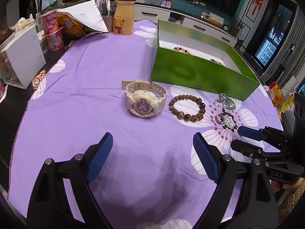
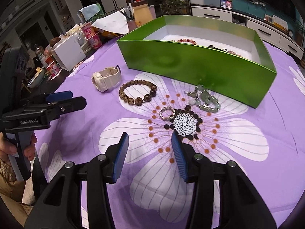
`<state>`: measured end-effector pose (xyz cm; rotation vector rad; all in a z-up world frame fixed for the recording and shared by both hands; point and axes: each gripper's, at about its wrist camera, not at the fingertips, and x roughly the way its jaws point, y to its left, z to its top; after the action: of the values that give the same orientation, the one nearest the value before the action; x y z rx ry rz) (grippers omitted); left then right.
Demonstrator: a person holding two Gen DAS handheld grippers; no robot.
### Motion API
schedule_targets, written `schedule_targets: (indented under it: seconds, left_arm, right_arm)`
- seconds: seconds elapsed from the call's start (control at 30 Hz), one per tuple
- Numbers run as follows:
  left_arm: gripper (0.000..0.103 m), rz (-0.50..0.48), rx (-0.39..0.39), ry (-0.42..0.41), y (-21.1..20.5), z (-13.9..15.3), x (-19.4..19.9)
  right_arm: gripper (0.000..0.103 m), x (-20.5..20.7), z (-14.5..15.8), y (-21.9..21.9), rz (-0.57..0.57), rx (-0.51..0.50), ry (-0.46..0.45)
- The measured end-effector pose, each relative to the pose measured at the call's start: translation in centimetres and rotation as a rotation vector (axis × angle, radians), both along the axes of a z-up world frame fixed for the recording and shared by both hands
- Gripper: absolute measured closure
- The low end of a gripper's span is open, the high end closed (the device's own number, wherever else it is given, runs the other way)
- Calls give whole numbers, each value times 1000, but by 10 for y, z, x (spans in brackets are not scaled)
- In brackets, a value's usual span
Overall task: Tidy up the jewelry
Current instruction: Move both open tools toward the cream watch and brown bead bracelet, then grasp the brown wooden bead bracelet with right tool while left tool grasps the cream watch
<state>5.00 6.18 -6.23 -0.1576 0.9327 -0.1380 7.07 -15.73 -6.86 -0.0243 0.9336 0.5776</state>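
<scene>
A cream watch (image 1: 142, 99) (image 2: 106, 79), a brown bead bracelet (image 1: 187, 107) (image 2: 138, 92), a pale green bead bracelet (image 1: 226, 101) (image 2: 205, 99) and a sparkly ring (image 1: 219, 118) (image 2: 167, 113) lie on the purple flowered cloth in front of a green box (image 1: 200, 76) (image 2: 190, 64). The box holds a reddish bead bracelet (image 2: 185, 41) and other beads. My left gripper (image 1: 152, 152) is open and empty, short of the watch; it also shows in the right wrist view (image 2: 74, 98). My right gripper (image 2: 149, 143) is open and empty, just short of the ring; it also shows in the left wrist view (image 1: 240, 136).
Clutter stands along the far left of the table: a bear bottle (image 1: 124, 15), yogurt cups (image 1: 52, 30), a white drawer box (image 1: 21, 57) (image 2: 68, 53), snack bags and paper. The cloth's edge (image 1: 22, 114) runs down the left.
</scene>
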Motion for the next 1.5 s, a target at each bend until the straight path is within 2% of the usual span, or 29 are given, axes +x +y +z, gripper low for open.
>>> schedule_targets:
  seconds: [0.27,0.43,0.6,0.67,0.7,0.73,0.77,0.8,0.9,0.97,1.07,1.17,1.23,1.3,1.33,1.4,1.5]
  left_arm:
    - [16,-24,0,-51,7,8,19]
    - [16,-43,0,-63,12,11,36]
    - [16,-59,22,-63,15,10,43]
    - [16,-69,28,-63,17,9,43]
    - [16,-74,32,-62,18,9,43]
    - [16,-78,36,-60,19,8,44]
    - [16,-84,37,-58,19,7,44]
    - [16,-89,39,-57,19,6,45]
    - [16,-109,50,-54,17,4,48]
    - [16,-135,63,-60,12,6,53]
    - [16,-188,80,-67,2,8,61]
    - [16,-235,114,-55,-9,6,71]
    - [19,-269,131,-39,-16,4,78]
    - [25,-308,142,-11,-22,0,82]
    - [31,-319,165,7,-26,-3,84]
    - [36,-343,211,35,-32,-9,84]
    - [37,-358,236,45,-33,-10,79]
  right_arm:
    - [56,12,9,40,148,-58,-105]
    - [58,31,7,70,231,-98,-128]
    - [68,52,-11,92,287,-185,-116]
    - [72,56,-13,95,301,-182,-122]
    - [76,57,-13,95,305,-176,-120]
    - [86,57,-13,95,309,-174,-122]
    - [92,57,-14,96,314,-172,-124]
    - [92,56,-14,95,313,-171,-124]
    - [92,60,-14,83,254,-121,-85]
    - [92,66,-9,63,195,-27,-39]
    - [92,66,7,35,136,113,-34]
    - [92,64,21,6,67,211,-43]
    - [92,61,28,-6,36,234,-58]
    - [92,58,31,-12,21,241,-67]
    - [92,55,32,-16,14,245,-70]
    - [92,50,33,-21,3,250,-74]
    - [92,48,33,-25,-6,263,-71]
